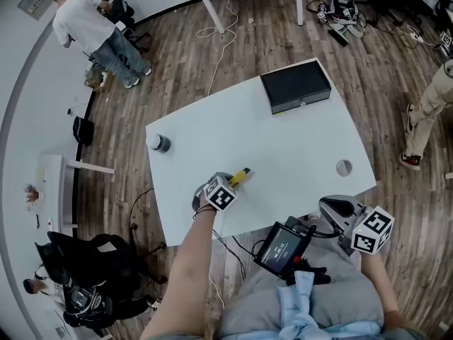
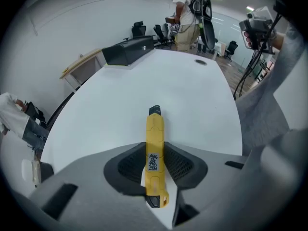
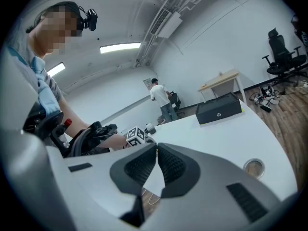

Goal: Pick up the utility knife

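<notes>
Gripping the utility knife [image 2: 155, 138] across its yellow body, my left claw [image 1: 225, 188] has its pads pressed on it from both sides, the dark tip pointing away from me over the white tabletop [image 1: 283, 144] and the butt end toward me; the knife sits close to the tabletop's near edge, and I cannot tell whether it is clear of the surface or resting on it; so I judge the catch made and the lift the part left to finish; my right claw [image 3: 156, 150] is closed on nothing, pads together, held off the near edge over my lap and well apart from the knife; around the knife the surface is bare; a small round container [image 1: 158, 143] stands well to the left, a round ring [image 1: 344, 167] well to the right, a black box [image 1: 296, 85] at the far corner; straight up looks free, and the only edge to mind is the near one just beside my left claw.
</notes>
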{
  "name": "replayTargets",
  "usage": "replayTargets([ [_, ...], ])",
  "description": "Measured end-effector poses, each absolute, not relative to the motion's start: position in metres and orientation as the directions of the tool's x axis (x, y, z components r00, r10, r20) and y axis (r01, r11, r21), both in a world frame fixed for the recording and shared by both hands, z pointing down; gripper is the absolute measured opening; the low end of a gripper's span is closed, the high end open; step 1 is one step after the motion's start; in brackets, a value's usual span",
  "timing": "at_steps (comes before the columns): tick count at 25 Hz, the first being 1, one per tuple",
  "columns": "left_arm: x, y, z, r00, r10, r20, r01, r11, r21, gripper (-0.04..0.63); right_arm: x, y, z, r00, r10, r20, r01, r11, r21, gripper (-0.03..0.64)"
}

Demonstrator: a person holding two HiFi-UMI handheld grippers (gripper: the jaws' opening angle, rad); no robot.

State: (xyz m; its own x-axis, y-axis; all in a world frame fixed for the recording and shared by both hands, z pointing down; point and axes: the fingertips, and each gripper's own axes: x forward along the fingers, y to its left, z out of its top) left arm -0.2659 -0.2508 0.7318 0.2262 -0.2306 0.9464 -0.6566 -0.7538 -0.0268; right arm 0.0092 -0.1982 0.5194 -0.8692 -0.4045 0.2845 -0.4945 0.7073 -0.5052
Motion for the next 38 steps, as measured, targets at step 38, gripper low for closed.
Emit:
replayTargets([
  [38,-0.215,-0.225,0.559,0.477,-0.703,0.528,-0.878,-0.41,0.247,0.124,-0.03,-0.213,0.494,-0.924,-0.303,0.232,-0.378,0.811,-0.446,0.028],
])
